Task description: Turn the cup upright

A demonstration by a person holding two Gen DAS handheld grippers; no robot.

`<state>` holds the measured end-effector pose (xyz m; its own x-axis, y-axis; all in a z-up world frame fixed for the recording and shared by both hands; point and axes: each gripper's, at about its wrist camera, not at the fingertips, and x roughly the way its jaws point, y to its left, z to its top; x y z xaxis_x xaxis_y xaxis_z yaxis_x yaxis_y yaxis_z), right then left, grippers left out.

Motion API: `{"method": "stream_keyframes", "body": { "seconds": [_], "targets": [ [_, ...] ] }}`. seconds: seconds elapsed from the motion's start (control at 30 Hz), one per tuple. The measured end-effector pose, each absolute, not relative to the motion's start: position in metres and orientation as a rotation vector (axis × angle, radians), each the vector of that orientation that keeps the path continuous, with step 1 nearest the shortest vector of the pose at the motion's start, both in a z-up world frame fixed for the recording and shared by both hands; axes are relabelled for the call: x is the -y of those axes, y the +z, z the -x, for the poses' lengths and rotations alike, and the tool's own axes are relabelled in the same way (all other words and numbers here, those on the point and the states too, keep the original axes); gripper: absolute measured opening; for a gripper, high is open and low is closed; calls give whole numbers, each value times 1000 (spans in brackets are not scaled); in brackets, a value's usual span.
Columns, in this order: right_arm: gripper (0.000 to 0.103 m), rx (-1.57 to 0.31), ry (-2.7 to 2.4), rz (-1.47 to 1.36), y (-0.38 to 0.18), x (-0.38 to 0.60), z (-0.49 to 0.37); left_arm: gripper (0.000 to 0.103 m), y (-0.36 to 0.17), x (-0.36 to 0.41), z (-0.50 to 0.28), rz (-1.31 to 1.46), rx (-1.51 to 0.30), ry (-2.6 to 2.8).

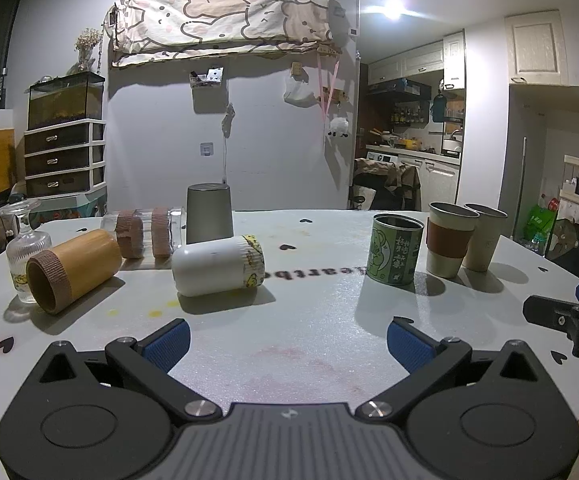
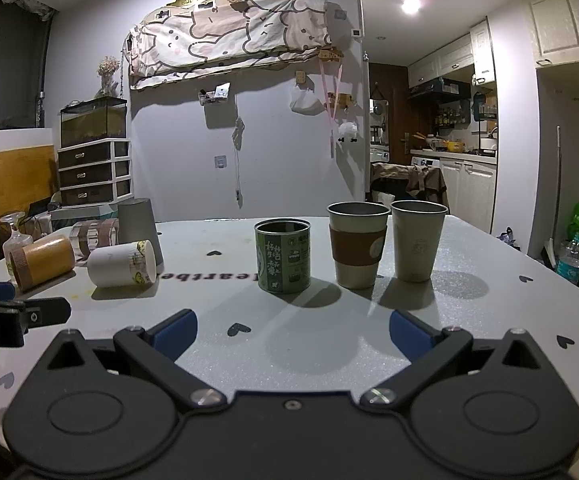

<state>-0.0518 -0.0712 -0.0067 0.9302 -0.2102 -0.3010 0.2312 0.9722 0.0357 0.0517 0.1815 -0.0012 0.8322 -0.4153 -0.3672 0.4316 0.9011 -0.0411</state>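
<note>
Three cups already stand upright at the right of the left wrist view: a green tin cup (image 1: 397,250), a sleeved cup (image 1: 451,240) and a plain beige cup (image 1: 483,238). Left of centre, several are not yet righted. A white cup (image 1: 217,266) lies on its side on the counter (image 1: 309,320); a bamboo cup (image 1: 73,270) lies on its side at the far left; a clear cup with brown bands (image 1: 145,232) lies behind them; and a grey cup (image 1: 209,214) stands mouth down.

Judging by this, the job is partly done, and the white cup, nearest the left claw (image 1: 287,340), looks like the likely next one.

Its long axis runs roughly left to right across the frame, flat on the counter. The closed rounded base points to the left, and the mouth, ringed with a yellow patterned band, points right and slightly toward the camera.

The left claw has its blue pads wide apart and holds nothing, well short of the white cup. The right claw (image 2: 293,334) is likewise spread and empty, facing the upright cups.
</note>
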Motion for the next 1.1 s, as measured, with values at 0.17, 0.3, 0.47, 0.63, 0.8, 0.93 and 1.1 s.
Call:
{"method": "stream_keyframes", "body": {
  "seconds": [0.17,0.3,0.47,0.63,0.8,0.93,1.1],
  "targets": [
    [103,-301,-226,-71,-8,71,52,103,-1,-181,-52,-44,-379,-450],
    [103,-302,-226,-72,-8,71,52,103,-1,-181,-52,-44,-379,-449],
    [103,-301,-226,-70,-7,71,52,103,-1,-181,-51,-44,-379,-449],
    [103,-302,-226,-71,-7,71,52,103,-1,-180,-51,-44,-379,-450],
    [103,-300,-227,-71,-8,71,52,103,-1,-181,-51,-46,-379,-450],
    [103,-301,-226,-72,-10,71,51,103,-1,-181,-51,-46,-379,-449],
    [103,-302,-223,-71,-11,71,51,103,-1,-182,-51,-45,-378,-448]
  ]
}}
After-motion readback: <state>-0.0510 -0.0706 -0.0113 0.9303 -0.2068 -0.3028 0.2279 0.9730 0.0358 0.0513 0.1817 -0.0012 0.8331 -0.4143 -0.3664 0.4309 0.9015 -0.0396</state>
